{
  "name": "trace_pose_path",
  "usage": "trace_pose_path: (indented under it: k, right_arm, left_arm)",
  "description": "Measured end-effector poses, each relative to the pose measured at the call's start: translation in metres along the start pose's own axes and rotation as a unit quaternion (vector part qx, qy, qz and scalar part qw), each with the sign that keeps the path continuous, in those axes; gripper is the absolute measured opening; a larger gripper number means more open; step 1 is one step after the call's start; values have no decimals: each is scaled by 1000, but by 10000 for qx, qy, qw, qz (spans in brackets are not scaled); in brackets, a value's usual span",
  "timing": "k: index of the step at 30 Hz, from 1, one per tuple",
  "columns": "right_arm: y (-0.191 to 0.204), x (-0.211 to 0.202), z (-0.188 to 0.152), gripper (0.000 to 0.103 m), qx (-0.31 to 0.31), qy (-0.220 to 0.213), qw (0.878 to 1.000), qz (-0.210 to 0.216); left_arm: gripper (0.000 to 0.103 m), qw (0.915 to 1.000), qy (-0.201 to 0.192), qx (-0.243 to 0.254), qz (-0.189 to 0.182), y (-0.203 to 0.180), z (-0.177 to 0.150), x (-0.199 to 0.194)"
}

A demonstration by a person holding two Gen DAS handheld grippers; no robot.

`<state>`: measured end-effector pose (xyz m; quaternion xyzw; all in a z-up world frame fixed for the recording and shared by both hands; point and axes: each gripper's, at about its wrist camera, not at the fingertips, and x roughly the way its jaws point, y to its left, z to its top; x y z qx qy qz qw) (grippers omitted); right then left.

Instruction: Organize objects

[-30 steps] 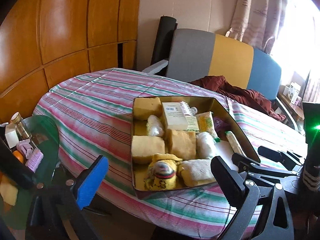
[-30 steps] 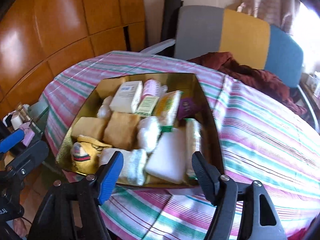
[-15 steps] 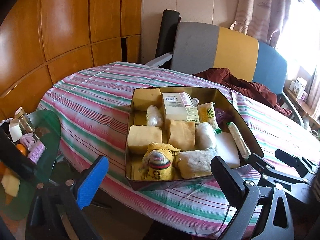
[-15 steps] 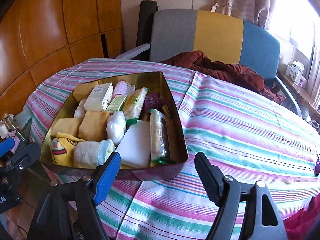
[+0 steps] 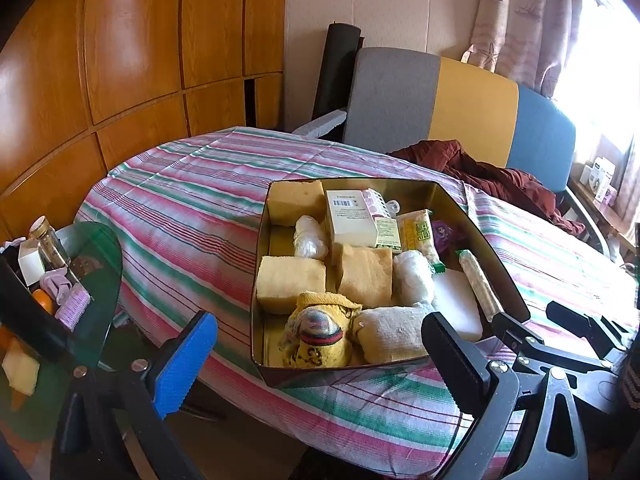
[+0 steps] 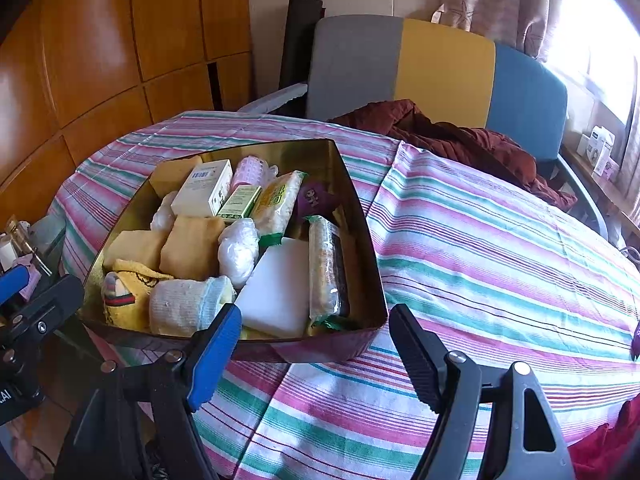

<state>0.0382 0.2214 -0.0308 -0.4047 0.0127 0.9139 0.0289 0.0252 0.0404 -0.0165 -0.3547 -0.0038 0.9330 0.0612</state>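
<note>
A gold metal box (image 5: 505,276) sits near the front edge of the striped table (image 5: 192,208); it also shows in the right wrist view (image 6: 360,224). It is packed with yellow sponges (image 5: 290,284), a white carton (image 5: 350,220), wrapped white rolls (image 5: 414,276), a white block (image 6: 280,288), a long snack bar (image 6: 326,268) and rolled socks (image 5: 316,336). My left gripper (image 5: 316,360) is open and empty, just in front of the box. My right gripper (image 6: 316,344) is open and empty at the box's near right corner.
A round green glass side table (image 5: 96,280) at the left carries a small bottle (image 5: 48,240) and oddments. A dark red garment (image 6: 448,140) lies at the table's far side, before a grey, yellow and blue bench back (image 6: 440,68). Wooden panels (image 5: 120,60) line the left wall.
Both grippers have drawn back and risen a little, so the box sits farther off and more of the table shows. Both stay open and empty. The box contents have not moved.
</note>
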Motion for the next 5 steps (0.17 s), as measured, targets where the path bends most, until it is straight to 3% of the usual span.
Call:
trace_pose_path:
  k: [5]
  right_arm:
    - [0,1,1,77,1,-19,10000,16]
  left_arm:
    - [103,10000,34,-7,-17,0,1,3]
